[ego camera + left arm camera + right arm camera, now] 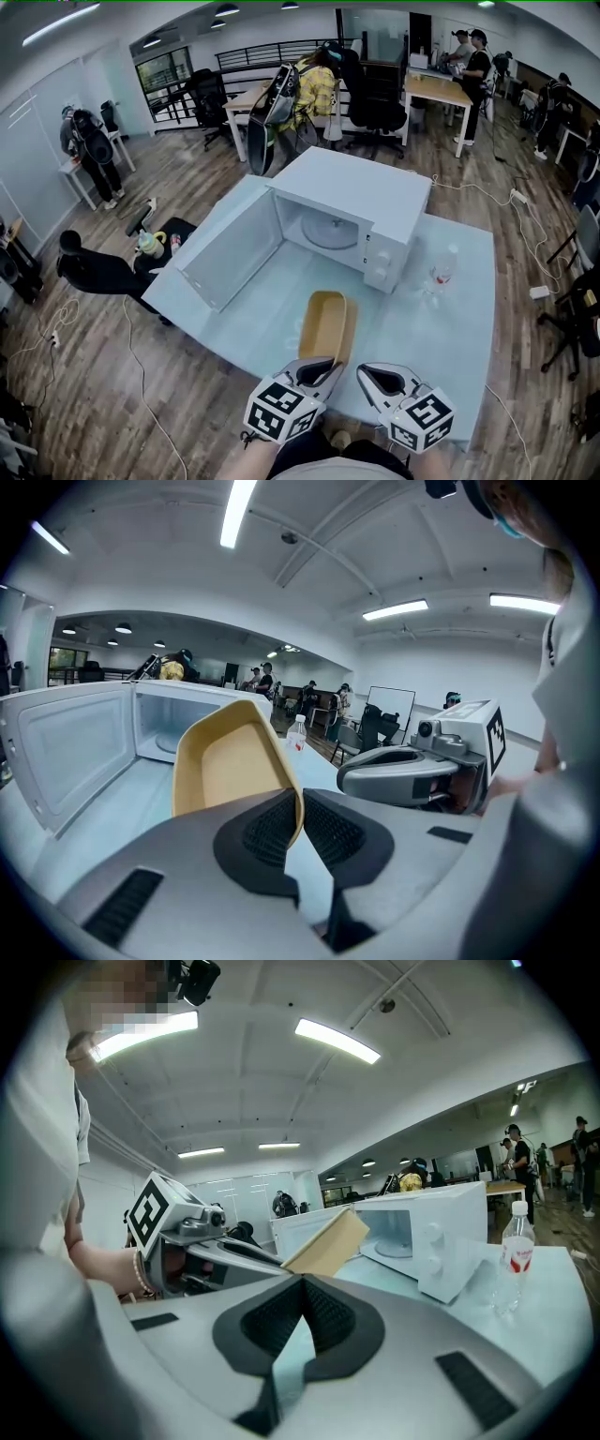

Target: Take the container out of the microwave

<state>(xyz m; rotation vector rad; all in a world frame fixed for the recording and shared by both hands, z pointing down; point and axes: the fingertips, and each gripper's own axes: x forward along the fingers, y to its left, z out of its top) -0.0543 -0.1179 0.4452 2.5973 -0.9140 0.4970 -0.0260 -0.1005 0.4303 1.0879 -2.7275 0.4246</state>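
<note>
I am holding the container (326, 323) in my left claw (323, 367). The jaws are standing narrow and pinching the near rim of it, with the thin tan wall caught between the ribbed pads (267, 832). From that claw's own view the container (230, 766) is tilting up and away from me with its open side facing me, and it is looking empty.

My right claw (380, 375) is hanging just beside the left one. Its jaws are meeting at the tips with nothing between them, and only the table is showing through the gap lower down. From that side the container (328, 1241) is jutting up above the left claw.

The container is sitting out in front of the microwave (347, 192), apart from it and over the bare table (450, 319), near my edge. The door (230, 248) is standing wide open to the left, and the cavity is showing only its glass turntable (330, 232). A water bottle (442, 272) is standing to the right of the microwave, well clear of my claws.

So I am judging the main part done, since the container is already out of the microwave. What is left, as I am reading it, is setting it flat on the table and letting go of the rim. The door is open too, though the task is not asking me to close it.
</note>
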